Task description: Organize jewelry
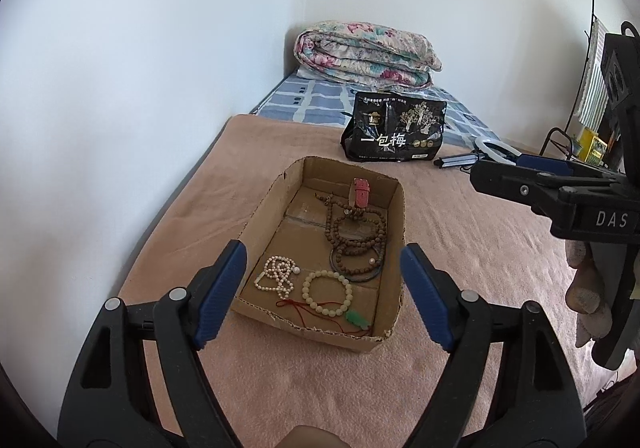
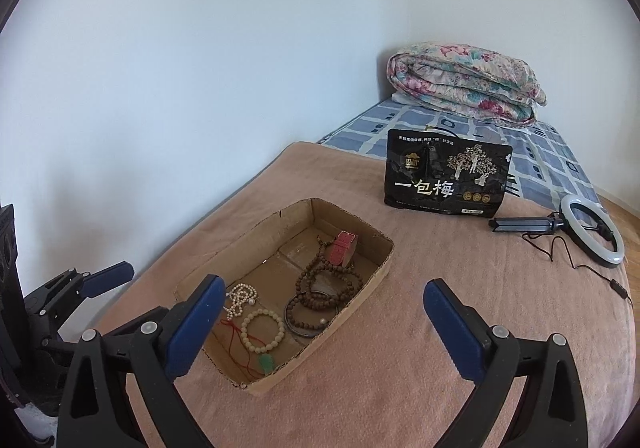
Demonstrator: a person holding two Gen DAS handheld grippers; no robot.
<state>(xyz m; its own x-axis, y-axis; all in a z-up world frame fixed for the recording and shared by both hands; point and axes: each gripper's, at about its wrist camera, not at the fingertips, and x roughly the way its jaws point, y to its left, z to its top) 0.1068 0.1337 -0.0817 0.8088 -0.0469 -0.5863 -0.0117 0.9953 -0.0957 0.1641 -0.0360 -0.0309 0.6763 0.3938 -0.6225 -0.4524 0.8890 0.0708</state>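
Observation:
An open cardboard box [image 1: 264,207] [image 2: 372,284] sits on a pink blanket. Inside lie a white pearl necklace [image 1: 277,272] [image 2: 239,298], a pale bead bracelet [image 1: 327,291] [image 2: 262,330] with red cord and a green pendant [image 1: 357,318] [image 2: 265,362], a dark bangle [image 1: 356,276] [image 2: 298,326], brown wooden beads [image 1: 356,236] [image 2: 328,284] and a pink watch strap [image 1: 359,191] [image 2: 343,246]. My left gripper [image 1: 324,292] hovers open above the box's near end, nothing between its blue pads. My right gripper [image 2: 320,328] is open too, above the box's right side, holding nothing.
A black snack bag [image 1: 394,127] [image 2: 446,177] stands behind the box. A ring light on a small tripod [image 2: 592,232] with its cable lies at the right. A folded floral quilt [image 1: 366,49] [image 2: 466,81] rests at the bed's far end by the wall. A rack [image 1: 592,95] stands far right.

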